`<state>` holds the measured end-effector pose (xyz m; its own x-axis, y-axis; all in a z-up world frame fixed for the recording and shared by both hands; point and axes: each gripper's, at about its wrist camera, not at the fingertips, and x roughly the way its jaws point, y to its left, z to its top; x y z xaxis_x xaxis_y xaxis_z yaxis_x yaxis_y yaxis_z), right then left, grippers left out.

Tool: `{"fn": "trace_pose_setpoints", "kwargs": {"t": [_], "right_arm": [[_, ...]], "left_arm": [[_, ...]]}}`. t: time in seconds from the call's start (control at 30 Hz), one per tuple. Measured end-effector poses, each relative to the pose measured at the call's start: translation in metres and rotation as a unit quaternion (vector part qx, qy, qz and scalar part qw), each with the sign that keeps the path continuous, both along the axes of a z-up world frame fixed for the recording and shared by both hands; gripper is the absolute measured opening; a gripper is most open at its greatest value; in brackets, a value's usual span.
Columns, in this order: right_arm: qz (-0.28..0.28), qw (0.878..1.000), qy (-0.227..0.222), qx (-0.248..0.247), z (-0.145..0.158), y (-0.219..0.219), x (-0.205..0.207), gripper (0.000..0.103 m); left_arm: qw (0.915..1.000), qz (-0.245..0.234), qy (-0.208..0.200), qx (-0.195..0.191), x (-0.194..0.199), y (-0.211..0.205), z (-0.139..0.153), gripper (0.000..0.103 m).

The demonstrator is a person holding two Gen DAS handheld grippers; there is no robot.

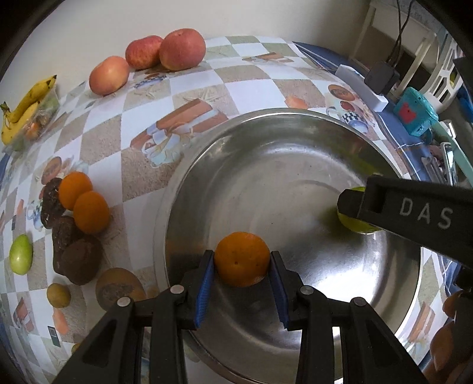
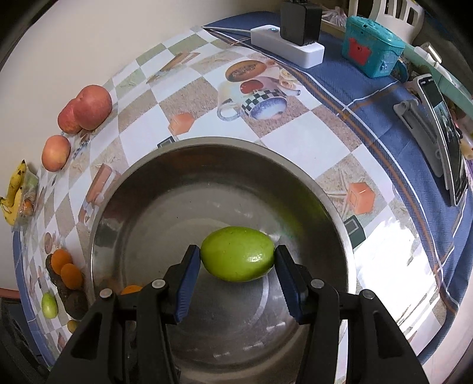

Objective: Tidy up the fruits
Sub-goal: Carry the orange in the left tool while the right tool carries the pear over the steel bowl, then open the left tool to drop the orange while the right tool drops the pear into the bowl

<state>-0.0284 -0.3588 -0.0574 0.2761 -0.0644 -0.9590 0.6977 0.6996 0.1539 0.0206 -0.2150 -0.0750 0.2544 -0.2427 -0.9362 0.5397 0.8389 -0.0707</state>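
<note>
- A white plastic power strip (image 2: 288, 47) with a black adapter (image 2: 300, 20) plugged in, upper centre of the right wrist view.
- A teal toy camera (image 2: 371, 48), upper right.
- A checkered printed tablecloth (image 2: 295, 138) under everything.

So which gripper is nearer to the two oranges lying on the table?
Left. The left gripper holds an orange over the bowl's side facing the two oranges. The right gripper holds a green fruit over the far side.

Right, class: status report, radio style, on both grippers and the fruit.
Left gripper shut on orange, over bowl. Right gripper shut on green fruit, over same bowl. Bowl holds nothing yet; nothing in the way.
</note>
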Motion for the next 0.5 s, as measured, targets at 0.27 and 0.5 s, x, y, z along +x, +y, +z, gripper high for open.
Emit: {"fn": "trace_pose_setpoints", "kwargs": {"t": [0.27, 0.5], "right_arm": [[-0.002, 1.000, 0.001, -0.002, 0.0004, 0.0006, -0.0002, 0.054], [0.006, 1.000, 0.005, -0.012, 0.0024, 0.0036, 0.0040, 0.055]], "left_arm": [[1.0000, -0.002, -0.003, 0.003, 0.0000, -0.0016, 0.0007, 0.040], [0.9999, -0.009, -0.002, -0.009, -0.0028, -0.0041, 0.0078, 0.044]]}}
